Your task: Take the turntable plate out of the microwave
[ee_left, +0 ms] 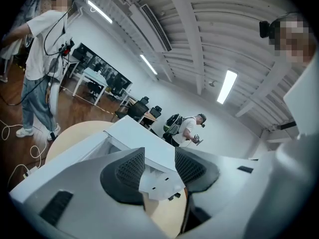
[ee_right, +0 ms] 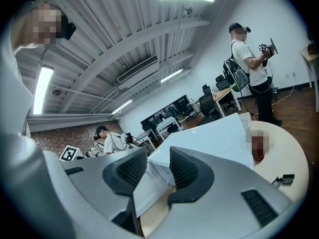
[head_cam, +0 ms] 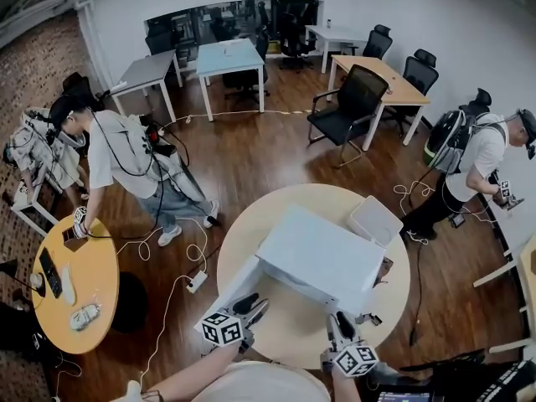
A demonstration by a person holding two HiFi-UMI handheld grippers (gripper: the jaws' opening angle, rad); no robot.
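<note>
Boxy white microwave (head_cam: 322, 258) on round cream desk (head_cam: 289, 332), just ahead of left gripper (head_cam: 254, 308), right gripper (head_cam: 338, 325); both released, ribbed black pads (ee_left: 130, 169) empty.

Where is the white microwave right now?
Head view, centre: the white boxy microwave sits on the round beige table, just beyond the left gripper and right gripper.

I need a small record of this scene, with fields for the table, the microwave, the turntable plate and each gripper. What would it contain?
Table: round table, light-coloured, bearing the microwave
Microwave: white microwave, near the middle of the table
Turntable plate: not visible in any view
Left gripper: left gripper, jaws apart, nothing held, pointing at the microwave
Right gripper: right gripper, jaws apart, nothing held, pointing at the microwave
</note>
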